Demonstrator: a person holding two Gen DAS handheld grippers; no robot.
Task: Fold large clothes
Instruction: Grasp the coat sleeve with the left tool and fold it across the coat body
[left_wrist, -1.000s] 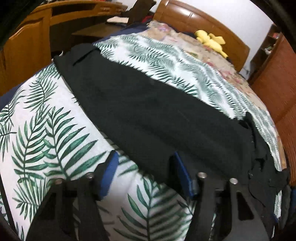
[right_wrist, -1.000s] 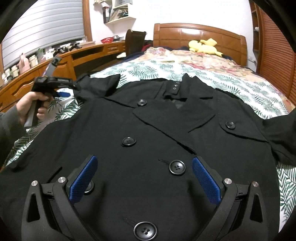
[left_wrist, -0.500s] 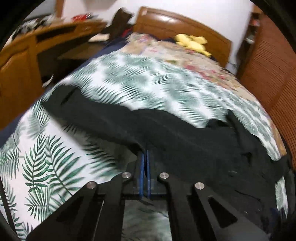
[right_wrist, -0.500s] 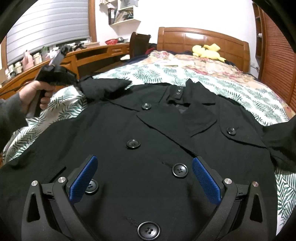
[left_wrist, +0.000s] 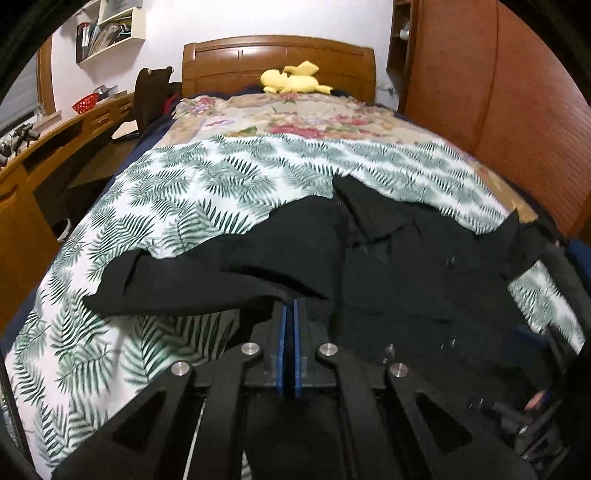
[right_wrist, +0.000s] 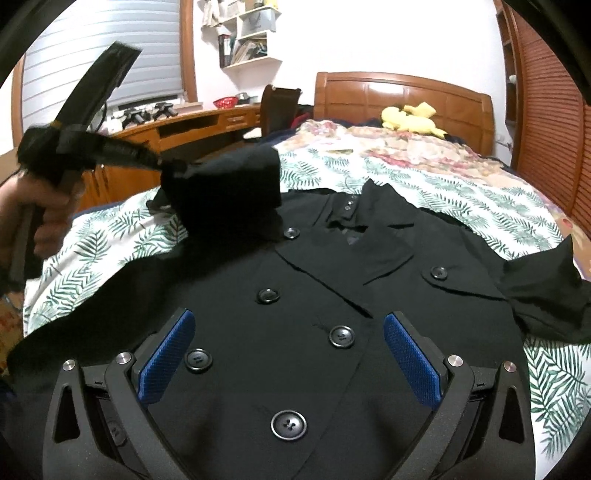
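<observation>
Left wrist view: the left tool has its blue pads pressed together on the edge of the black sleeve, which drapes out toward nine o'clock above the palm-leaf bedspread. A second ago these jaws stood wide apart with the sleeve lying flat between them; they have since clamped on the cloth, and the sleeve is now lifted off the bed and carried in toward the coat's body. The black double-breasted coat lies front-up across the near half of the bed, collar toward twelve o'clock, buttons showing.

In the right wrist view the left tool sits at ten o'clock, gripped by a hand, with the sleeve bunched and hanging from it over the coat's shoulder; earlier it was lower, with the sleeve flat on the bedspread. The right tool hovers over the coat's buttoned front at six o'clock, jaws spread wide with nothing between the pads, much as before. A yellow plush toy rests by the wooden headboard at one o'clock.
</observation>
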